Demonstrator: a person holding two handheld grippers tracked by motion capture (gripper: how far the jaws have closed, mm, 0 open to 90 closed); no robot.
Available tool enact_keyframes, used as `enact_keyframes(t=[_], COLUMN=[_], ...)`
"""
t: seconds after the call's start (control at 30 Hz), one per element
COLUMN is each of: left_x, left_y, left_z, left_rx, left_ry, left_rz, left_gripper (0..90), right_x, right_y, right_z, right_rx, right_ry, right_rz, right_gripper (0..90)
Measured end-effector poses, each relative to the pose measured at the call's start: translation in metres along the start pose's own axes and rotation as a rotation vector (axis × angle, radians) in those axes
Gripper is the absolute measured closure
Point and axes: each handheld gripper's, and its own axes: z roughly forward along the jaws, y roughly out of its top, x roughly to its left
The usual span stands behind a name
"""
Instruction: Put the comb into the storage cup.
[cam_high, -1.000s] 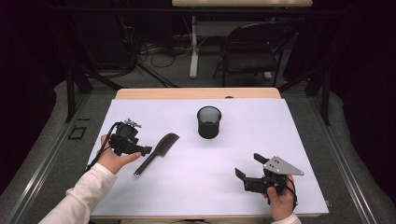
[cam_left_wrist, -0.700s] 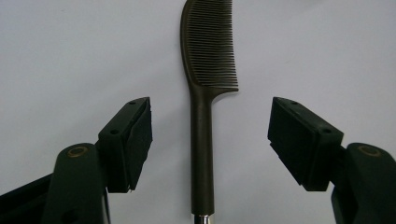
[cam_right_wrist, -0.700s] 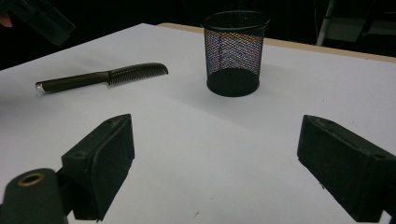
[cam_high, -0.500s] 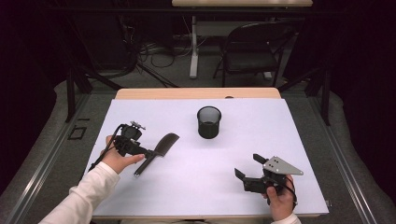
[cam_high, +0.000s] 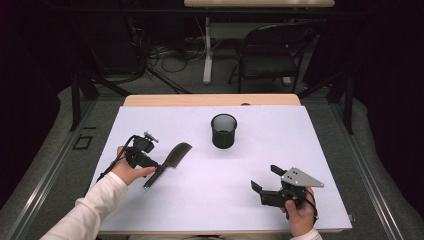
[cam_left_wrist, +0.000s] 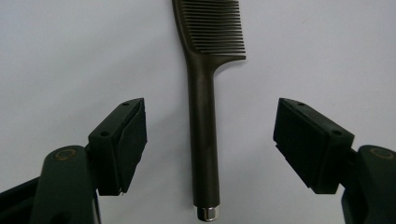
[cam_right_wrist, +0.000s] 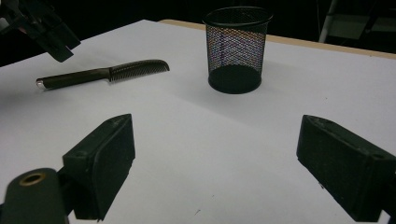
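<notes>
A black comb (cam_high: 175, 154) lies flat on the white table, left of centre, teeth end away from me. My left gripper (cam_high: 150, 161) hangs over its handle. In the left gripper view the comb handle (cam_left_wrist: 202, 140) runs up between the two pads, and my left gripper (cam_left_wrist: 210, 109) is open, with clear gaps on both sides. Its jaws have just been opening. My right gripper (cam_high: 266, 178) rests open near the front right with nothing in it. In its own view the right gripper (cam_right_wrist: 217, 128) faces the comb (cam_right_wrist: 107, 73) and the left gripper (cam_right_wrist: 46, 28).
A black mesh pen cup (cam_high: 223, 131) stands upright behind the table's centre, also in the right gripper view as the cup (cam_right_wrist: 236, 46). The white tabletop (cam_high: 210, 200) ends in a wooden strip at the far edge. A black chair (cam_high: 270, 55) stands beyond it.
My left hand has moved right and down, so its gripper now sits over the comb's handle, and the jaws stand a little wider. The right gripper has stayed where it was.
</notes>
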Motion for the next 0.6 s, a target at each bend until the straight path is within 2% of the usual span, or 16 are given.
enact_keyframes(t=[0.07,0.1,0.2,0.37,0.53,0.6], left_x=[0.001,0.002,0.004,0.005,0.005,0.004], left_y=[0.0,-0.001,-0.001,-0.002,-0.002,-0.002], left_z=[0.002,0.004,0.006,0.008,0.011,0.012], left_rx=[0.012,0.01,0.024,0.026,0.043,0.05], left_ry=[0.001,-0.005,-0.001,-0.017,-0.019,-0.02], left_rz=[-0.001,-0.014,-0.012,-0.018,0.005,0.001], left_gripper=[27.2,27.8,27.9,30.3,32.2,34.7], right_x=[0.0,0.0,0.0,0.0,0.0,0.001], right_y=[0.0,0.0,0.0,0.0,0.0,0.0], right_z=[0.0,0.0,0.0,0.0,0.001,0.001], right_rx=[0.001,0.001,0.003,0.007,0.011,0.012], right_ry=[0.001,0.001,0.001,0.002,0.005,0.005], right_rz=[-0.002,-0.002,-0.003,-0.002,-0.007,-0.005], right_gripper=[11.2,11.2,11.4,11.9,12.7,13.0])
